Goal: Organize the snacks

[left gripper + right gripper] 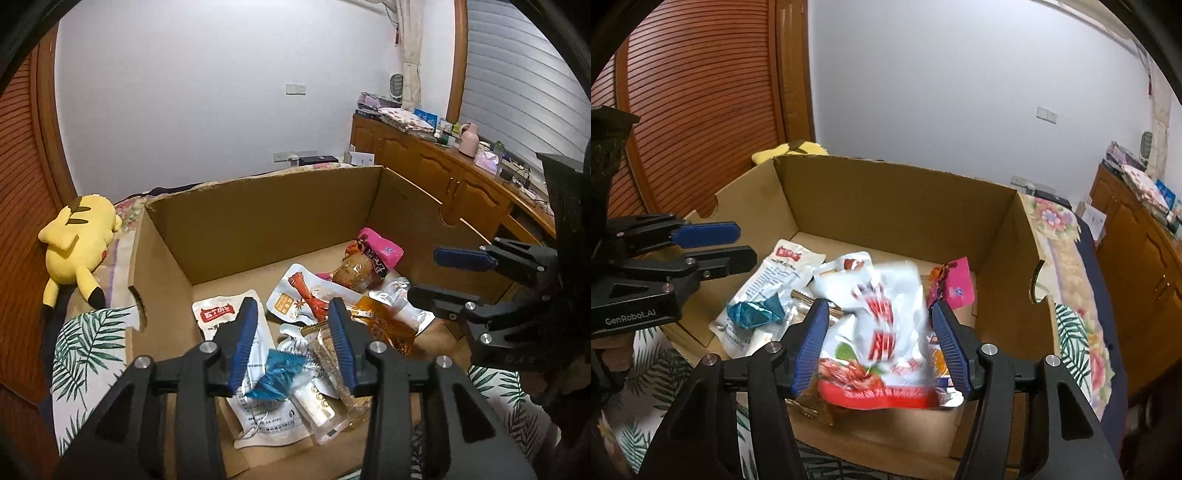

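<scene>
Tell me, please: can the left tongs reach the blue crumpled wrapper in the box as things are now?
Probably yes. The left tongs are open above the cardboard box, and the blue wrapper lies on top of the other packets with nothing over it.

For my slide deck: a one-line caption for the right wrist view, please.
Open right gripper above a blurred red-and-white snack bag over the cardboard box.

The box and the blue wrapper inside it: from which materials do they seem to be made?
The box looks like plain corrugated cardboard: matte brown walls with rough, slightly torn top edges. The blue wrapper looks like thin metallic foil or foil-like plastic: it is crumpled into sharp creases that catch the light. Which of the two it is cannot be told from the look alone.
</scene>
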Demonstrator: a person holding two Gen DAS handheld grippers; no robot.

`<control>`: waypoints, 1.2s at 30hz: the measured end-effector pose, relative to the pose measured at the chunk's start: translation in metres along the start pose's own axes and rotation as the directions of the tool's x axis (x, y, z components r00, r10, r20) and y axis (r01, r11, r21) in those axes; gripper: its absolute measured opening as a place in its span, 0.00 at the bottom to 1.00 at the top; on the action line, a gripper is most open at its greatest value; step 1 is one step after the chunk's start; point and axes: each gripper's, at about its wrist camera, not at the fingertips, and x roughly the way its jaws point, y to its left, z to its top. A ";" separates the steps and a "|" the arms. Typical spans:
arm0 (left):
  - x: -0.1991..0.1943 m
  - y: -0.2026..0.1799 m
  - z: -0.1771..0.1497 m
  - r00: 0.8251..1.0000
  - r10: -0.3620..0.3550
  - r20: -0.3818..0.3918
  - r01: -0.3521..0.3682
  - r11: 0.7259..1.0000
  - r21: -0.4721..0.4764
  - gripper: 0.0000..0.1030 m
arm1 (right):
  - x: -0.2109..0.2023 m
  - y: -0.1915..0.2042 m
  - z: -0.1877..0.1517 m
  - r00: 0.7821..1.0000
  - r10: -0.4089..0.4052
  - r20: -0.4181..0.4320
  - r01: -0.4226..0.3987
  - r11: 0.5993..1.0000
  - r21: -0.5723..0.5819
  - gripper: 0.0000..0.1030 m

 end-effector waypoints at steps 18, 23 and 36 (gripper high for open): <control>-0.098 -0.042 -0.028 0.994 0.083 0.069 -0.086 0.995 0.044 0.48 | -0.097 0.013 -0.027 0.995 -0.032 0.092 0.026 0.998 0.064 0.66; -0.126 -0.053 -0.045 0.989 0.116 0.092 -0.119 0.993 0.028 0.54 | -0.130 0.021 -0.044 0.992 -0.043 0.122 0.033 0.996 0.082 0.70; -0.184 -0.078 -0.080 0.976 0.156 0.153 -0.161 0.987 0.017 0.85 | -0.182 0.047 -0.079 0.978 -0.091 0.190 0.068 0.990 0.124 0.92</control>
